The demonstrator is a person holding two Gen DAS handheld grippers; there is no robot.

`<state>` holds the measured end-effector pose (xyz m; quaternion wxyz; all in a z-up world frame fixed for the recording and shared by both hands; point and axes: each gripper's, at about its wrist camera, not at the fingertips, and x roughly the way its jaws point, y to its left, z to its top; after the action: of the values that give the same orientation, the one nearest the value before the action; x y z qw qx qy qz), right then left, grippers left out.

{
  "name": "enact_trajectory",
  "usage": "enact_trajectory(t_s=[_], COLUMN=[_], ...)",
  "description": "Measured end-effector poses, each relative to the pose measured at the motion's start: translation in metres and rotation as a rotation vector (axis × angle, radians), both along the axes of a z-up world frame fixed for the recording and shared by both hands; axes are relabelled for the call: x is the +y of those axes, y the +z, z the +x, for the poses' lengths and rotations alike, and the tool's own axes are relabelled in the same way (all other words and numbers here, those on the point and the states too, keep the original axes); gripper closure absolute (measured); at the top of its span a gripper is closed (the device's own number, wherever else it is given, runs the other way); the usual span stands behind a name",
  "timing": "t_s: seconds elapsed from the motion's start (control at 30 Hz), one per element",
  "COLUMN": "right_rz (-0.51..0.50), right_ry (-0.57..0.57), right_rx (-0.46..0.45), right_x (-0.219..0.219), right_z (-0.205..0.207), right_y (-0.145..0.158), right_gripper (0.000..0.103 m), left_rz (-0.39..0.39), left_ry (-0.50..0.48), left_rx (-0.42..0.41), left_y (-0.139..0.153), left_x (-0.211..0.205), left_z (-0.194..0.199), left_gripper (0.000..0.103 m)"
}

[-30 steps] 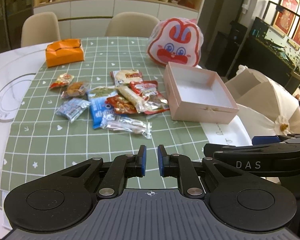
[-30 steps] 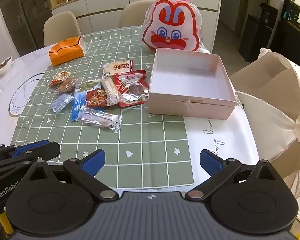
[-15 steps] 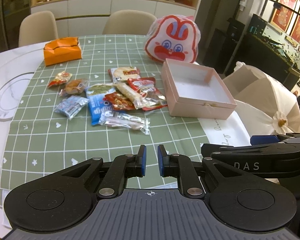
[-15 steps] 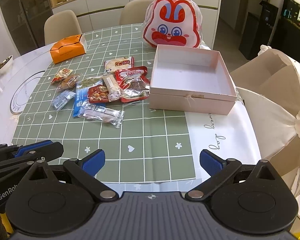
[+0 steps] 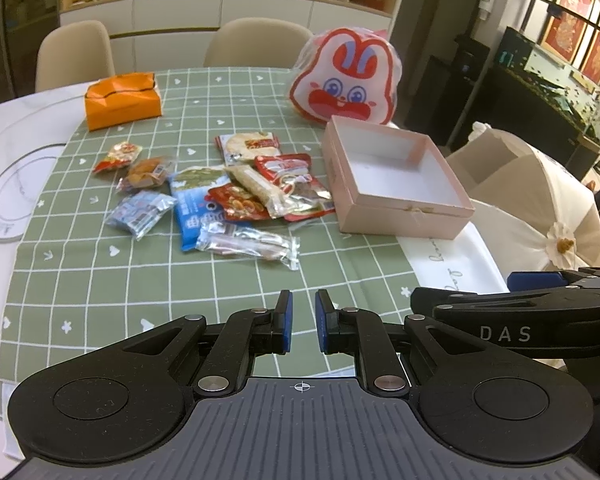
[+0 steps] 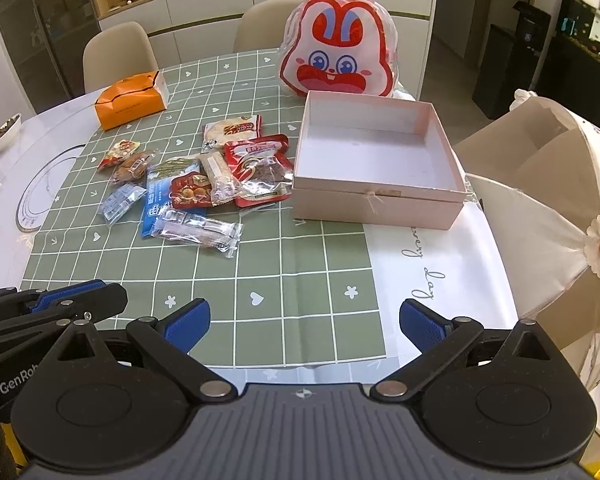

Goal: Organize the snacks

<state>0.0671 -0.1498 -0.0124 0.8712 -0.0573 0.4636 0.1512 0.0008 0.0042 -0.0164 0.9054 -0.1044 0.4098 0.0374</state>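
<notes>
Several snack packets (image 5: 236, 200) lie in a loose pile on the green checked tablecloth (image 5: 140, 280); the pile also shows in the right wrist view (image 6: 204, 184). An open, empty pink box (image 5: 392, 176) stands just right of the pile, also in the right wrist view (image 6: 376, 164). My left gripper (image 5: 301, 322) is nearly shut with a narrow gap, empty, over the cloth's near edge. My right gripper (image 6: 302, 320) is wide open and empty, near the front edge, short of the box.
A rabbit-face bag (image 6: 338, 56) stands behind the box. An orange box (image 5: 120, 100) sits at the far left of the cloth. Chairs (image 5: 256, 40) stand behind the table. A cream parasol-like object (image 6: 560, 216) is at the right.
Both grippers have risen and tilted slightly, so the table contents sit a little lower and closer in view. Jaw openings are unchanged and no object has moved.
</notes>
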Motion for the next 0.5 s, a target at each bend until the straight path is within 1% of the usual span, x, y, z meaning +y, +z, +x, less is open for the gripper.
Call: enact_trajectory(t_s=[0.5], right_rz=[-0.007], right_ry=[0.002], right_rx=[0.016], right_x=[0.0036], right_z=[0.0056], right_y=[-0.0045], right_gripper=[0.002], left_rz=[-0.006], left_ry=[0.011], left_rx=[0.026], left_y=[-0.0083], left_x=[0.0061], left_z=[0.0078], left_gripper=[0.087])
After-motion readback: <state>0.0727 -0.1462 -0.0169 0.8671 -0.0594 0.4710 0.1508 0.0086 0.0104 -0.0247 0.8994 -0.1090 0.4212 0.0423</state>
